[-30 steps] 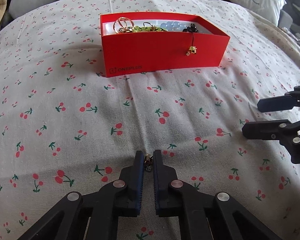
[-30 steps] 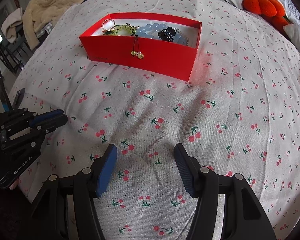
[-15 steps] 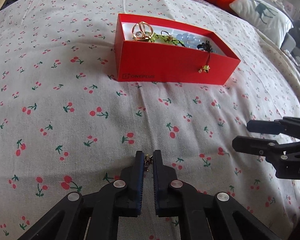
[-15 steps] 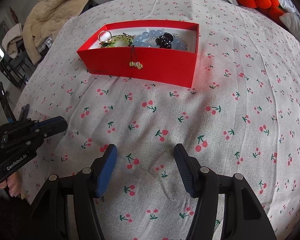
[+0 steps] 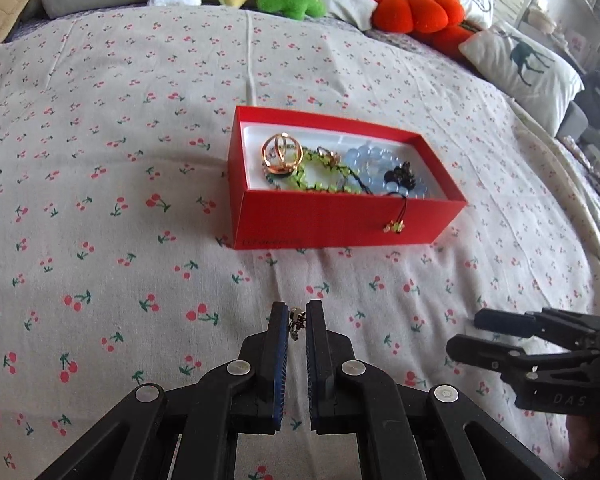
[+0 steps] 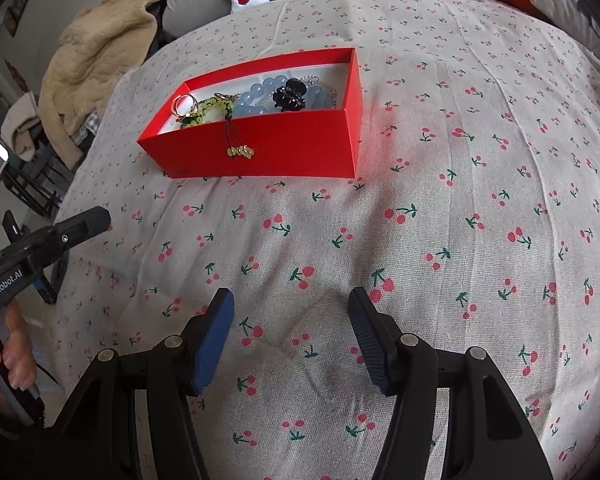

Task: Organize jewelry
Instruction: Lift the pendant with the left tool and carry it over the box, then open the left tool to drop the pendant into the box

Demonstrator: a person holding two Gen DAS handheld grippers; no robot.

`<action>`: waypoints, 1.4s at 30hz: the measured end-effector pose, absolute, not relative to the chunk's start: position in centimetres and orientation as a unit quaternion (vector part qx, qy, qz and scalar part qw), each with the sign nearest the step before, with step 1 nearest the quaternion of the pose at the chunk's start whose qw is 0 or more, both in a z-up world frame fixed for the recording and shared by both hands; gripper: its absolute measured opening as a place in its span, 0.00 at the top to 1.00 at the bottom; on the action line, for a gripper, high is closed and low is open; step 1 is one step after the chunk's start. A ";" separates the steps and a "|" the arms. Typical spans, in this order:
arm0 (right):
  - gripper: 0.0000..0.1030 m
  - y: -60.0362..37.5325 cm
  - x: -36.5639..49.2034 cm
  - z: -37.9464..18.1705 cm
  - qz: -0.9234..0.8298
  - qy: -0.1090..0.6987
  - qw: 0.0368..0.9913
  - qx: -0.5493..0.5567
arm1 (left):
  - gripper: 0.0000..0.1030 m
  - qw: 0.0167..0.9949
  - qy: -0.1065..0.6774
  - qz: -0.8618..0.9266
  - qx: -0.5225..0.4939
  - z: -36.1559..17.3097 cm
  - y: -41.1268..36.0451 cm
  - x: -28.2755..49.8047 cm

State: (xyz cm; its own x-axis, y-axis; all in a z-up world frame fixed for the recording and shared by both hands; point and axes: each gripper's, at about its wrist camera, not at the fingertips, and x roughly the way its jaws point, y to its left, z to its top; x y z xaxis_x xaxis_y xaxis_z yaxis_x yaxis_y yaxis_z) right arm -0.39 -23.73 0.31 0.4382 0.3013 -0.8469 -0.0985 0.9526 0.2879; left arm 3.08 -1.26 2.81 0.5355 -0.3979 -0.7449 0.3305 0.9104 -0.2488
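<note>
Left gripper (image 5: pixel 296 322) stayed clamped on a small trinket (image 5: pixel 297 321) at its fingertips and had lifted since a second ago; box (image 5: pixel 340 216) now sat well ahead, interior visible. Likely carrying it there. Right gripper (image 6: pixel 290 320) idle, fingers apart.

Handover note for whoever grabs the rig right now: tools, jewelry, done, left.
Left tool: shut on a small metal jewelry piece, held above the cherry-print bedspread, short of the red box.
Right tool: open, empty, over the bedspread in front of the box.
In the box: gold ring, green bead bracelet, blue bead bracelet, black ornament. The green bracelet's tassel hangs over the front wall.
Left: carry the pinched piece to the box and release it; probably tuck the tassel in.
</note>
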 end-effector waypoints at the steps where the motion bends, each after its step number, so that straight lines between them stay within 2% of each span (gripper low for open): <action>1: 0.39 -23.8 -0.4 0.3 0.118 0.516 0.842 0.099 | 0.97 0.878 0.430 -0.208 -0.039 3.3 -1.4 3.3; 7: 0.39 -23.9 -0.5 0.3 0.119 0.515 0.843 0.100 | 0.97 0.881 0.415 -0.223 -0.045 5.1 -2.6 5.6; 21: 0.39 -23.8 -0.2 0.1 0.121 0.516 0.842 0.099 | 0.97 0.872 0.434 -0.222 -0.033 3.5 -7.0 11.4; 26: 0.39 -23.8 -0.1 0.1 0.121 0.516 0.842 0.101 | 0.93 0.870 0.444 -0.209 -0.043 3.1 -7.0 12.0; 28: 0.39 -23.8 -0.2 0.1 0.120 0.515 0.843 0.101 | 0.80 0.871 0.445 -0.205 -0.041 3.3 -7.0 11.8; 32: 0.39 -23.8 -0.3 0.3 0.117 0.514 0.844 0.101 | 0.67 0.876 0.437 -0.201 -0.024 4.2 -7.1 10.5; 34: 0.39 -23.7 -0.4 0.5 0.111 0.513 0.846 0.096 | 0.52 0.878 0.437 -0.195 -0.018 4.5 -6.9 9.7; 40: 0.39 -23.6 -1.5 2.3 0.088 0.498 0.859 0.077 | 0.30 0.878 0.452 -0.155 0.010 4.6 -5.9 6.6; 42: 0.39 -23.6 -1.9 2.9 0.081 0.493 0.863 0.073 | 0.26 0.876 0.459 -0.144 0.017 4.4 -5.5 5.5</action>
